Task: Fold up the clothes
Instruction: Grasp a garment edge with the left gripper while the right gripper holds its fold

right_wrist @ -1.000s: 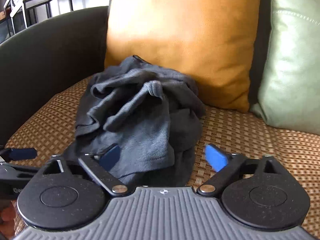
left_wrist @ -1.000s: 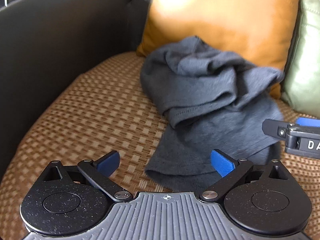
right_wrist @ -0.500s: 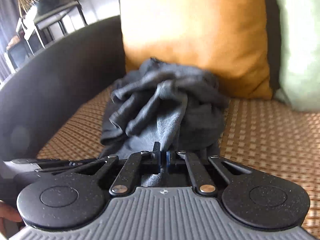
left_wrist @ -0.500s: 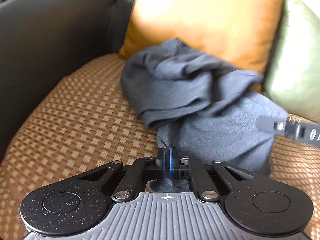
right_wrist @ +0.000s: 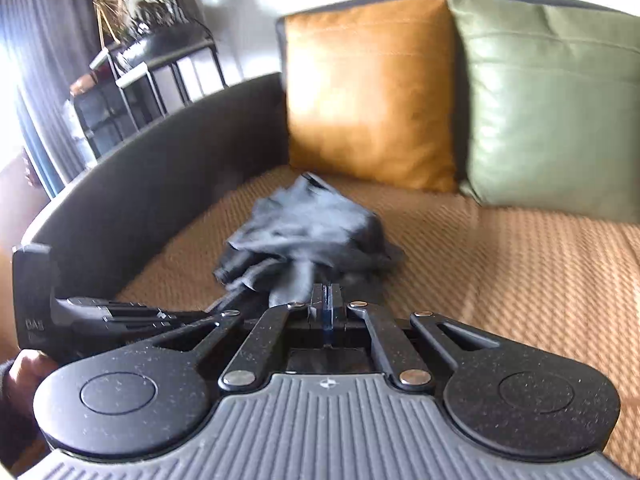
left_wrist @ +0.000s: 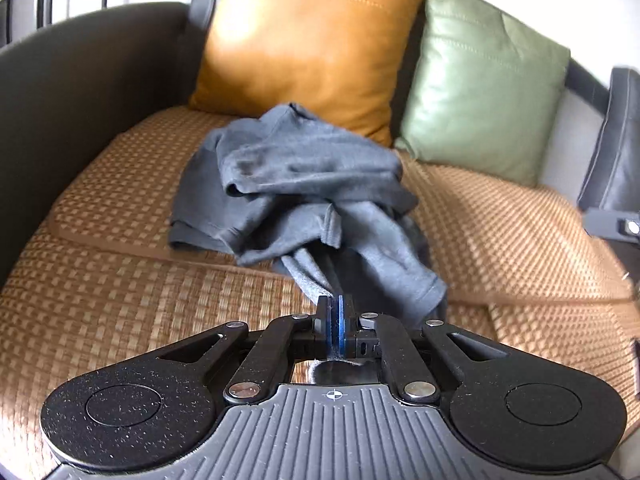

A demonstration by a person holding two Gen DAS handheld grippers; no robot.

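Now the left gripper (left_wrist: 335,307) has its jaws pressed together on a near edge of the grey T-shirt (left_wrist: 304,184), and the right gripper (right_wrist: 327,295) is also clamped on this cloth. From both grips the crumpled shirt stretches away over the woven seat mat (left_wrist: 120,280), toward the far orange cushion (left_wrist: 308,40). Right of it leans a green cushion (left_wrist: 480,92).

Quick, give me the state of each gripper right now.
Left gripper: closed, pinching an edge of the grey garment.
Right gripper: closed, pinching another part of the grey garment.
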